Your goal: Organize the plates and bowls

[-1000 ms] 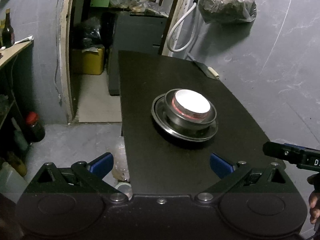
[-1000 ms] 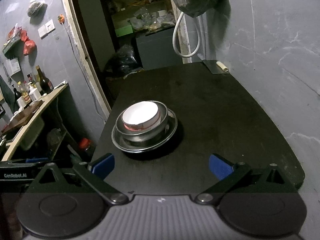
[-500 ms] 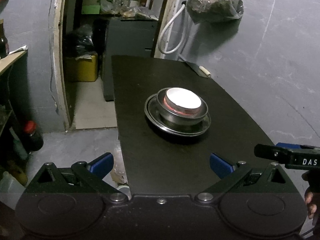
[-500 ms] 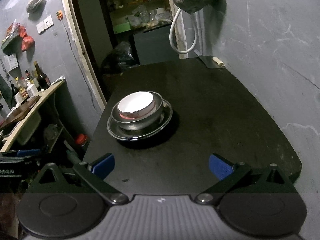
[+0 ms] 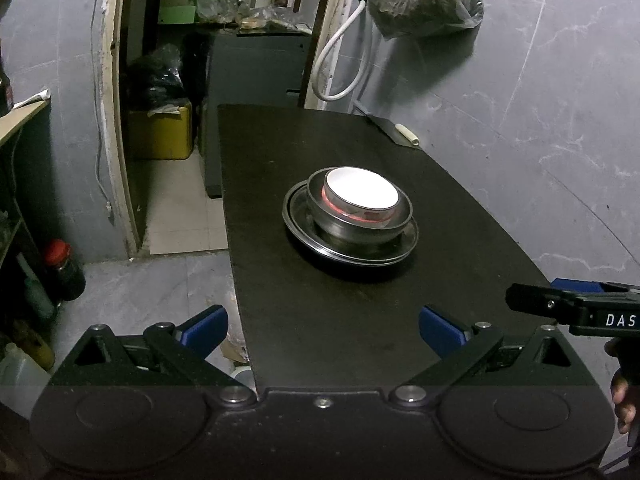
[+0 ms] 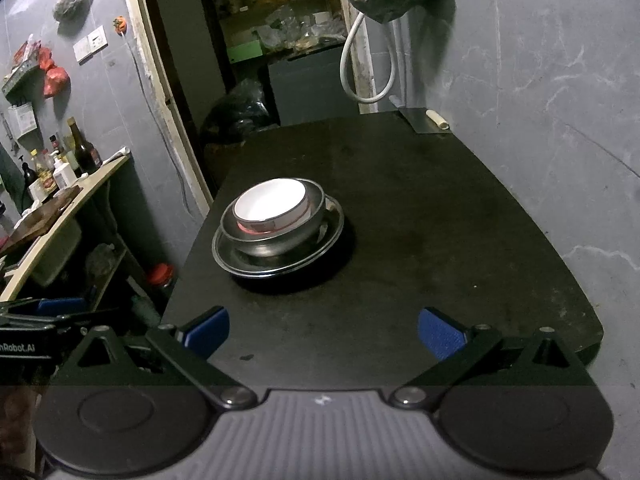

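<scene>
Both jaws stand wide and empty: left gripper (image 5: 322, 330), right gripper (image 6: 323, 332). Mid-table (image 6: 440, 240), a white ceramic bowl (image 6: 271, 202) nests in a steel bowl (image 6: 280, 236) on a round steel plate (image 6: 332, 236). Ceramic probably chips; steel looks slippery, so grip rims.

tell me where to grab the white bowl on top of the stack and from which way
Grip the white bowl by its rim, coming down from above with one finger inside and one outside. It sits nested in the steel bowl, whose wall hides most of its side, so only the raised lip is free. The right gripper, open and facing the stack on the steel plate, looks well placed.
</scene>
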Tool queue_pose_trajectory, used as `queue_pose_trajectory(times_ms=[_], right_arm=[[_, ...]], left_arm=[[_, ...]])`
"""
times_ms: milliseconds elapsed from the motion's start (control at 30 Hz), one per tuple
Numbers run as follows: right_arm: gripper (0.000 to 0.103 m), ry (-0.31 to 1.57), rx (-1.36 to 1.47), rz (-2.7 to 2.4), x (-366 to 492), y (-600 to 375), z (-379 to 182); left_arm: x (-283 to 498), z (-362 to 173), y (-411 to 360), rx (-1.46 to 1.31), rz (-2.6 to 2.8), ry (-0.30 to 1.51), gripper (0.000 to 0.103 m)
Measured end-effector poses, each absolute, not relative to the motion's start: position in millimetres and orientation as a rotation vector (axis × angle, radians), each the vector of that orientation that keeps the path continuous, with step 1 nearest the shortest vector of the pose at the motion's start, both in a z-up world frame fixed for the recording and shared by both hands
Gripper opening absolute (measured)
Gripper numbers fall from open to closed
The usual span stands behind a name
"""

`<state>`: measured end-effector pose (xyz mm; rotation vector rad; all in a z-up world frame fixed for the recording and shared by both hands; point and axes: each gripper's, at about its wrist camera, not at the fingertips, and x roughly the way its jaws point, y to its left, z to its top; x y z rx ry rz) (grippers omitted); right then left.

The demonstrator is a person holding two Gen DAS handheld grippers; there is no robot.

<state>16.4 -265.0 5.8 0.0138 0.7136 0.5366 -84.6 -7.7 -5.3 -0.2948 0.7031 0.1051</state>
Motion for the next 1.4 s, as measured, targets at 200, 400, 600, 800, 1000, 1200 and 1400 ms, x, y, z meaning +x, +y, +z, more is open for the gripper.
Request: queue_pose_trajectory(times_ms=[200, 400, 600, 800, 1000, 1200, 1400], right_arm=[[0.103, 0.716, 0.013, 0.54, 17.6, -265.8, 5.0], [0.103, 0.714, 0.014, 0.54, 17.0, -266.2, 4.6], [0.103, 0.713, 0.016, 0.542, 16.3, -267.2, 3.9], [0.103, 0.711, 0.022, 0.538, 14.2, -269.8, 3.8], [0.103, 0.709, 0.023, 0.531, 10.0, -271.3, 3.9], [0.103, 0.708, 0.023, 0.53, 8.9, -271.8, 4.2], [0.103, 0.708, 0.022, 0.53, 8.8, -271.5, 4.2]], left_arm=[[-83.6, -5.2, -7.8, -0.295, 0.104, 0.705, 0.101], [-83.7, -5.1, -8.1, -0.294, 0.101, 0.707, 0.101], [-83.7, -4.9, -9.8, -0.292, 0.097, 0.707, 0.101], [-84.7, -4.6, -12.2, -0.288, 0.088, 0.705, 0.101], [-85.7, -3.8, -14.2, -0.287, 0.079, 0.705, 0.101], [-85.4, -4.1, -12.4, -0.287, 0.077, 0.703, 0.101], [-85.8, -3.3, -11.3, -0.289, 0.071, 0.702, 0.101]])
